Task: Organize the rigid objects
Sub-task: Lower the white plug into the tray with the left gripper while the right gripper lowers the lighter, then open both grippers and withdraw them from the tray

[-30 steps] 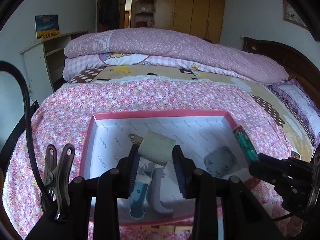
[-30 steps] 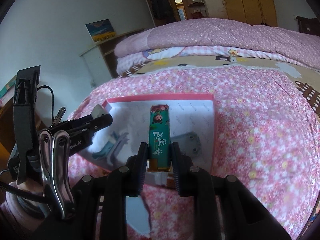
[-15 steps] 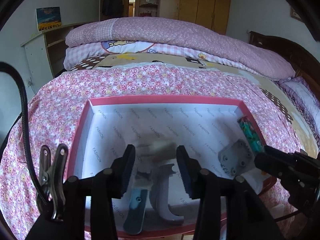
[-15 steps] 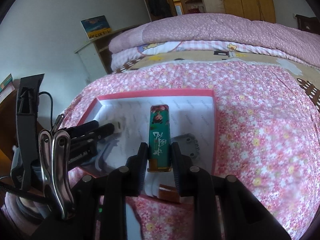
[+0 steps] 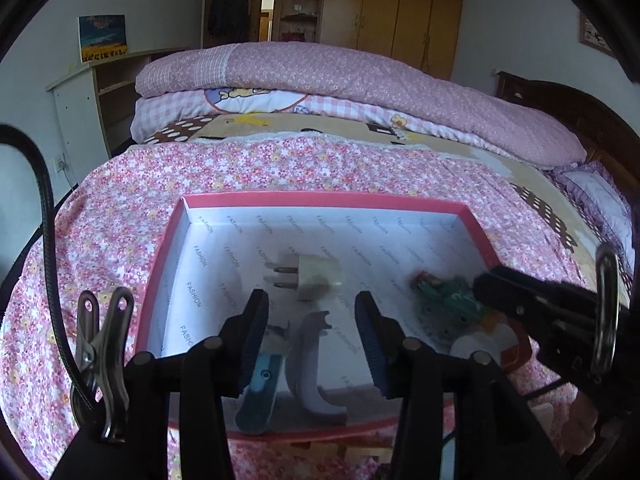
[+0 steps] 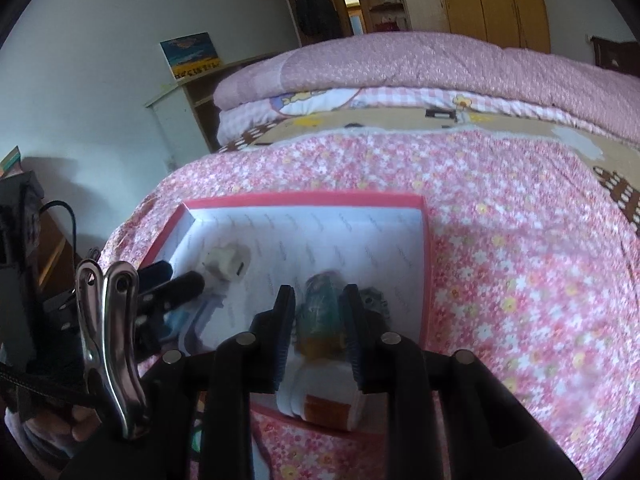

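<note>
A pink-rimmed box [image 5: 324,199] with white lining lies on the floral bedspread; it also shows in the right wrist view [image 6: 304,200]. A cream plug adapter [image 5: 316,276] lies free on the box floor, ahead of my open, empty left gripper [image 5: 310,320]. Below it lie a white curved part [image 5: 310,364] and a blue part [image 5: 258,394]. A green printed box [image 6: 320,312] sits between the parted jaws of my right gripper [image 6: 318,316], blurred, over a grey plate [image 6: 374,302] and a white-orange bottle [image 6: 324,394].
Folded pink quilts [image 5: 360,88] are piled at the far side of the bed. A white shelf unit [image 5: 88,108] stands at the left and wooden wardrobes [image 5: 400,12] at the back. The bedspread [image 6: 520,240] spreads right of the box.
My left gripper opened and let the plug adapter fall onto the box floor. My right gripper lowered the green box into the pink box and its jaws have spread apart.
</note>
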A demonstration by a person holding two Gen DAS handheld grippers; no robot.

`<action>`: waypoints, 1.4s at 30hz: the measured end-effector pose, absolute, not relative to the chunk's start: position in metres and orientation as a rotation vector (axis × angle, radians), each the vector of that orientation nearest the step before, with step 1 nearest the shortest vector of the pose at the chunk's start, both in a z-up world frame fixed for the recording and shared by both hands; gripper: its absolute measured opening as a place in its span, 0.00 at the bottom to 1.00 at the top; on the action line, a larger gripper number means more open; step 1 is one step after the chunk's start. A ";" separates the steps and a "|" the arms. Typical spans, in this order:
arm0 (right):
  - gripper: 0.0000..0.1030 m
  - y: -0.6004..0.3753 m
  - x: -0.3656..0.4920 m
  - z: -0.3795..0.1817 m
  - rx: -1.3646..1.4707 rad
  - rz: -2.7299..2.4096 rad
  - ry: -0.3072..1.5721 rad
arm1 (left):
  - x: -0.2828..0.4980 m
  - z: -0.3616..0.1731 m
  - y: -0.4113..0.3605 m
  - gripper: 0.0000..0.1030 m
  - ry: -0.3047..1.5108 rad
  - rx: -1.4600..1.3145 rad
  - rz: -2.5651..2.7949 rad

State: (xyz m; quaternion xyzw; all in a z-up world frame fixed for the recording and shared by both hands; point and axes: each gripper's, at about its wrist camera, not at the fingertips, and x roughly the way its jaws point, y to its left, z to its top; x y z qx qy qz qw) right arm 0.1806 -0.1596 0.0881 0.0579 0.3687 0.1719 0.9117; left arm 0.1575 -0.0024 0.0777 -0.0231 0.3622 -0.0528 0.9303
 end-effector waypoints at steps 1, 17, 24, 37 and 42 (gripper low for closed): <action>0.33 -0.158 0.180 0.090 0.115 0.352 0.753 | 0.156 0.078 -0.003 0.46 0.740 -0.046 -0.107; 0.42 -0.146 0.157 0.100 0.085 0.380 0.750 | 0.126 0.085 0.006 0.46 0.742 -0.090 -0.097; 0.43 -0.143 0.133 0.104 0.081 0.405 0.751 | 0.107 0.094 0.005 0.46 0.730 -0.087 -0.102; 0.43 -0.141 0.088 0.097 0.078 0.438 0.772 | 0.072 0.100 -0.002 0.46 0.726 -0.092 -0.108; 0.43 -0.143 0.074 0.092 0.090 0.440 0.783 | 0.060 0.102 -0.004 0.46 0.721 -0.085 -0.117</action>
